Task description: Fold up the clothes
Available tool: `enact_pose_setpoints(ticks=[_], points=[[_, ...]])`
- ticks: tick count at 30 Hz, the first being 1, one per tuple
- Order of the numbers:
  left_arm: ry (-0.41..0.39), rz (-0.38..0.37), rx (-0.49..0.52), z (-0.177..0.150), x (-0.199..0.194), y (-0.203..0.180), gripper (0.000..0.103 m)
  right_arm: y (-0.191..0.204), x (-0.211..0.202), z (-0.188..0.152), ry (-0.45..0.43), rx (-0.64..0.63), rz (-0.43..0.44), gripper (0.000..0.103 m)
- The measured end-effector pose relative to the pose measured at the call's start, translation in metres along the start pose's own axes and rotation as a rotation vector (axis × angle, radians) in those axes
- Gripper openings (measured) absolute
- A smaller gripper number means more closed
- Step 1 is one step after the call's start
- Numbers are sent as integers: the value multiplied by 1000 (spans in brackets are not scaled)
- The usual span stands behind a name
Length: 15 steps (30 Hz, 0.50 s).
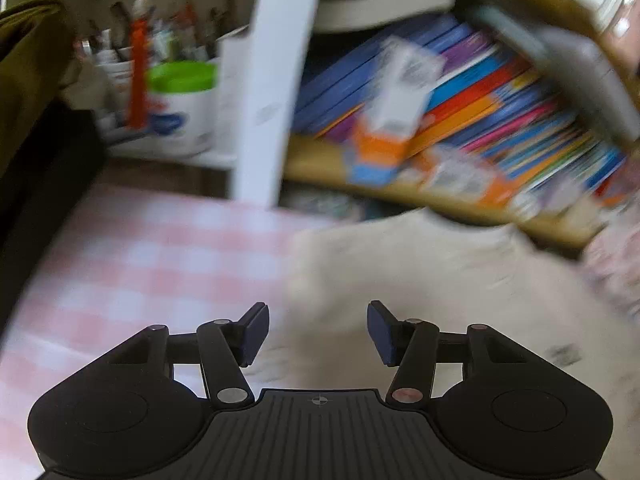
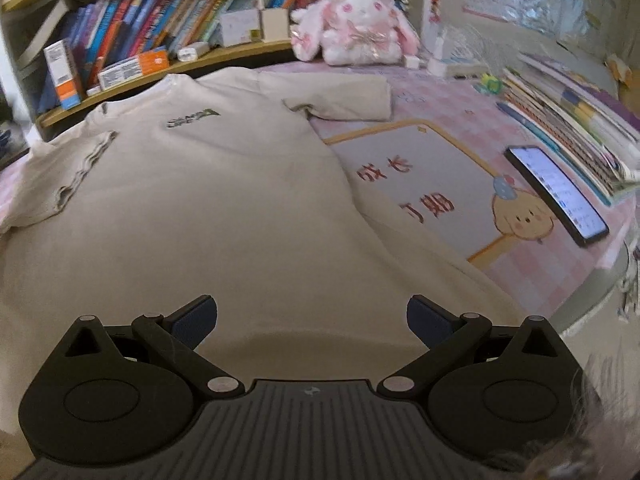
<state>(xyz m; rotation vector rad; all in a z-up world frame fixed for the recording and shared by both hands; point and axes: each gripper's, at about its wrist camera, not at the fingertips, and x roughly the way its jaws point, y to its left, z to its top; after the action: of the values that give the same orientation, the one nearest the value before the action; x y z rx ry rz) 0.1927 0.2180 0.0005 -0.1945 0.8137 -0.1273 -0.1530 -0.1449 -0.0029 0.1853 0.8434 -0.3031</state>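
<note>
Presently listed: beige T-shirt point(image 2: 208, 208) spread flat on pink checked tablecloth point(image 2: 532, 272) near bookshelf point(image 2: 168, 68); left gripper point(image 1: 318, 330) and right gripper point(image 2: 312, 320) both spread wide, holding nothing.

We find the t-shirt point(image 2: 208, 208) spread flat on the table point(image 2: 540, 272), its collar toward the far edge and its hem toward the near edge, under the right gripper point(image 2: 312, 320). To its right lies a mat point(image 2: 432, 184), partly under the shirt's side, with a phone point(image 2: 558, 196) beyond it near the right edge. Along the far edge runs a shelf of books point(image 2: 132, 36), a plush rabbit point(image 2: 356, 28) at its right end. The left gripper point(image 1: 318, 332) hangs over the shirt's left side.
</note>
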Motion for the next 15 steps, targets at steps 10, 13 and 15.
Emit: enact_pose_setpoints(ticks=[10, 13, 15], points=[[23, -44, -101, -5, 28, 35, 2, 14, -6, -5, 14, -70, -1, 102], [27, -81, -165, -4, 34, 50, 2, 12, -10, -7, 17, -61, -24, 102], [29, -106, -208, -4, 37, 60, 3, 10, -12, -9, 20, -54, -39, 102]])
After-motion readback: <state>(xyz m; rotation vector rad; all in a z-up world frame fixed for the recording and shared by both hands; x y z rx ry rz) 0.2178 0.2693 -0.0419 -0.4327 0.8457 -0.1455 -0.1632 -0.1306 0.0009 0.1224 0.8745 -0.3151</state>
